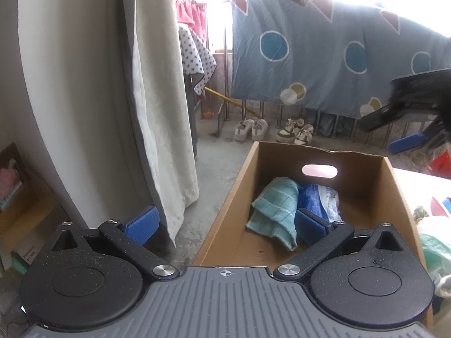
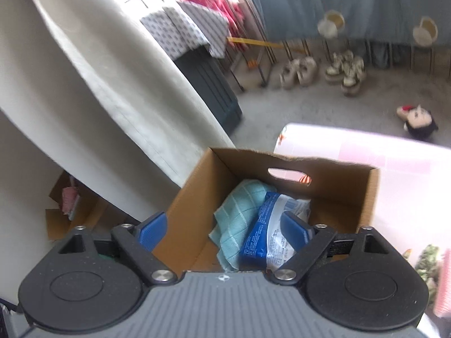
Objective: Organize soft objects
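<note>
The left gripper point(image 1: 225, 225) has its two blue fingers point(image 1: 142, 225) spread wide, and nothing is between them. It hangs over the near left wall of a brown cardboard box point(image 1: 225, 211). One finger is outside the box and the other is inside it.

In the box lies a soft teal cloth point(image 1: 274, 211), all crumpled up. A blue and white packet point(image 1: 318, 200) sits just beside it, at about 3 o'clock from the cloth, and the two touch. Both are near the far wall, under the oval handle hole point(image 1: 319, 171).

The right gripper point(image 2: 222, 229) is spread wide too and holds nothing. It hangs over the near side of the same box point(image 2: 344, 197). From here the teal cloth point(image 2: 239, 211) lies at 9 o'clock from the packet point(image 2: 270, 233), and the packet rests partly on top of it. In the left view the right gripper shows at 3 o'clock, high above the box.

A pink and white sheet point(image 2: 394, 169) lies at 3 o'clock from the box. A small doll point(image 2: 417, 121) lies on the grey floor at 1 o'clock. Two pairs of shoes point(image 1: 273, 129) stand at 12 o'clock, under a hanging blue blanket point(image 1: 324, 56) with round spots. A cream curtain point(image 1: 157, 112) hangs at 10 o'clock.
</note>
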### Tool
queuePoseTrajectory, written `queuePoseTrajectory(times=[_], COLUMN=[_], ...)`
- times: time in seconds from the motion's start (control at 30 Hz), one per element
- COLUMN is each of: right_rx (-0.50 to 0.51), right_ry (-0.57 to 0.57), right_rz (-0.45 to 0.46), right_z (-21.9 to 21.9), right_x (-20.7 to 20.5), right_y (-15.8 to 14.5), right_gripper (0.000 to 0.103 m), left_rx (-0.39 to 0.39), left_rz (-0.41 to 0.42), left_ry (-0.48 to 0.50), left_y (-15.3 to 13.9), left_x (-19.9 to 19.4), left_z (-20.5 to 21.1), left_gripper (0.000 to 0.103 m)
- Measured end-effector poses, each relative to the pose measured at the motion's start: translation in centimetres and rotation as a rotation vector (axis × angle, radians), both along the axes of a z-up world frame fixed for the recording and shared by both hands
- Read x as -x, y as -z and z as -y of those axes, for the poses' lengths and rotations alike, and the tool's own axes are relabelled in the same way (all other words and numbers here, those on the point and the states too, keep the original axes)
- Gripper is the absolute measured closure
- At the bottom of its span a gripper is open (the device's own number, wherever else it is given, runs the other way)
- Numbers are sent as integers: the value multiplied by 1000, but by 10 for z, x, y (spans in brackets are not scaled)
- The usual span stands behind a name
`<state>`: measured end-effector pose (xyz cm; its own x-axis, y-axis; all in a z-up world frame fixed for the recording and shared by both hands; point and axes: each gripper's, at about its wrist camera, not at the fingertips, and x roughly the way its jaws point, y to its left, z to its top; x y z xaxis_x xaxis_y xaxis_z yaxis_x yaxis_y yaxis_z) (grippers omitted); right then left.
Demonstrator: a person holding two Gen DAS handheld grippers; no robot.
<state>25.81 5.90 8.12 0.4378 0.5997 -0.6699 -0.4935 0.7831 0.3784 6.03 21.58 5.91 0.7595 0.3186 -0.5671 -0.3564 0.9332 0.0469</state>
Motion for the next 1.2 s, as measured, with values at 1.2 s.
queuePoseTrajectory(times=[1.2], right_rx=[67], right_ry=[659], right_rz=[367], right_z=[372], right_x=[229], right_y=[89], right_gripper=[31], left_rx=[-200], left_rz=[-189], left_ry=[310], left_y=[36], left_x=[-6], left_z=[283], left_gripper=[0])
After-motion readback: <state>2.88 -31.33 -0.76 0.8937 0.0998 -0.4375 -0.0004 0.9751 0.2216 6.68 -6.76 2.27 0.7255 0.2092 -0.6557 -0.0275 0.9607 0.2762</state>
